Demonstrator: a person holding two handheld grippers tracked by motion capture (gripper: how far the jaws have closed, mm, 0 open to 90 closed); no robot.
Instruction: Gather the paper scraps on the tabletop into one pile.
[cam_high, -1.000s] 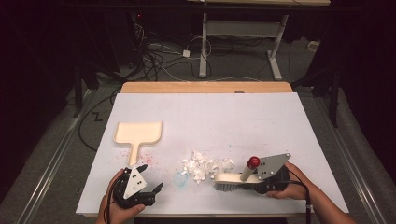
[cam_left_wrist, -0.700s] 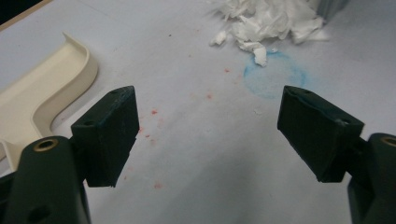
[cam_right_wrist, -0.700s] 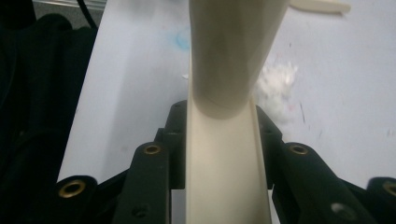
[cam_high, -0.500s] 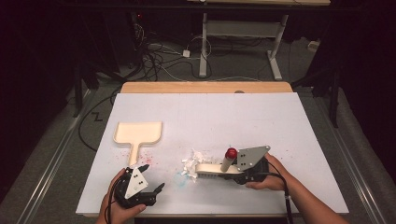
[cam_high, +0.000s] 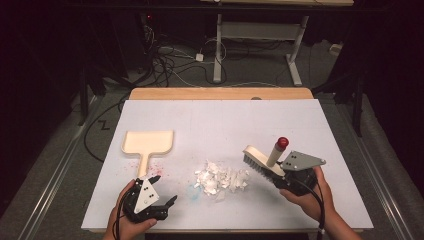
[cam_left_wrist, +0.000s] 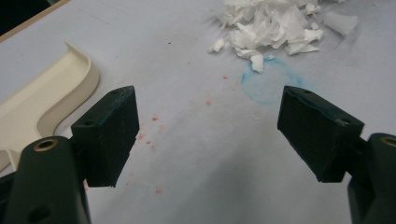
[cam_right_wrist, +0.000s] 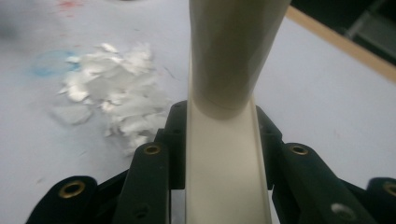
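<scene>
right hand-held gripper (cam_high: 280, 172): we see it clenched on the cream brush (cam_high: 260, 161), its black jaws pressed against both sides of the flat plastic back in the right gripper view.
brush: we see it lifted and tilted at the right of the table (cam_high: 220, 120), bristles facing down and left, its round handle ending in a red cap (cam_high: 282, 142).
left hand-held gripper (cam_high: 162, 192): we see it released, jaws wide apart with bare table between them, low at the near left.
paper scraps (cam_high: 220, 178): we see a loose heap of torn white pieces, crumpled and ragged, lying between the two hand-held grippers and just left of the brush bristles.
dustpan (cam_high: 148, 144): we see smooth cream plastic with a raised curved rim and a short flat handle pointing towards the left hand-held gripper, well apart from the scraps.
in the way: we see nothing lying between dustpan and heap.
table surface: we see a matte white sheet with a wooden strip (cam_high: 220, 93) along the far edge, red specks (cam_left_wrist: 154, 133) near the dustpan handle and a faint blue ring (cam_left_wrist: 266, 84) beside the heap.
surroundings: we see cables (cam_high: 170, 65) on a dark floor and a white metal frame (cam_high: 255, 35) beyond the table.
</scene>
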